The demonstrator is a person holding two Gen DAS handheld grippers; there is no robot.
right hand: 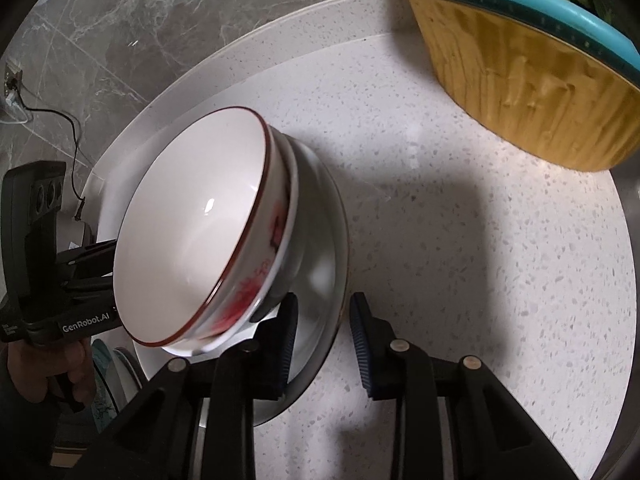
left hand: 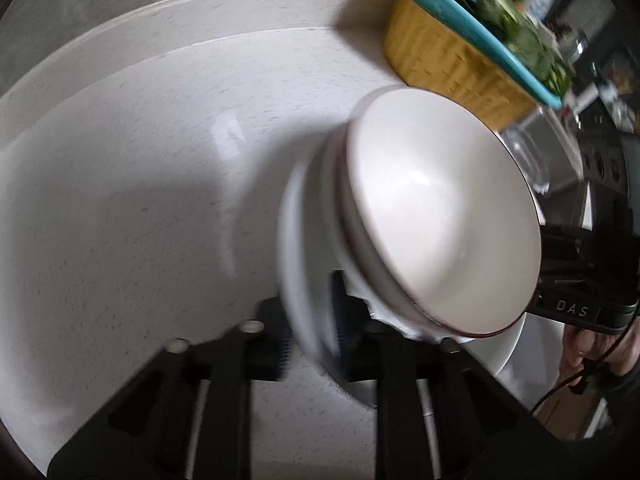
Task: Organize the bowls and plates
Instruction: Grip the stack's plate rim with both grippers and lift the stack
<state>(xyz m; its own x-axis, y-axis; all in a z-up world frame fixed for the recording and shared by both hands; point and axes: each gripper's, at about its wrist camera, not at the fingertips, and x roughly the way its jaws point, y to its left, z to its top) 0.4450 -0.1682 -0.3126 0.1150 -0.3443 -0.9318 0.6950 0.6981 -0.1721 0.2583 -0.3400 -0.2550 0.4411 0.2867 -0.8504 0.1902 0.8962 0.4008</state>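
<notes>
Red flowers on the bowl [right hand: 192,240], right wrist view only

Glossy bowl [right hand: 192,224], seemingly ceramic; speckled stone-like counter [right hand: 460,260].

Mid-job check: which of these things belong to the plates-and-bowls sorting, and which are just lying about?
Job:
- red-rimmed bowl
- white plate beneath it
- left claw
- right claw

Lying about:
- yellow basin
- teal strainer of greens
- speckled counter
</notes>
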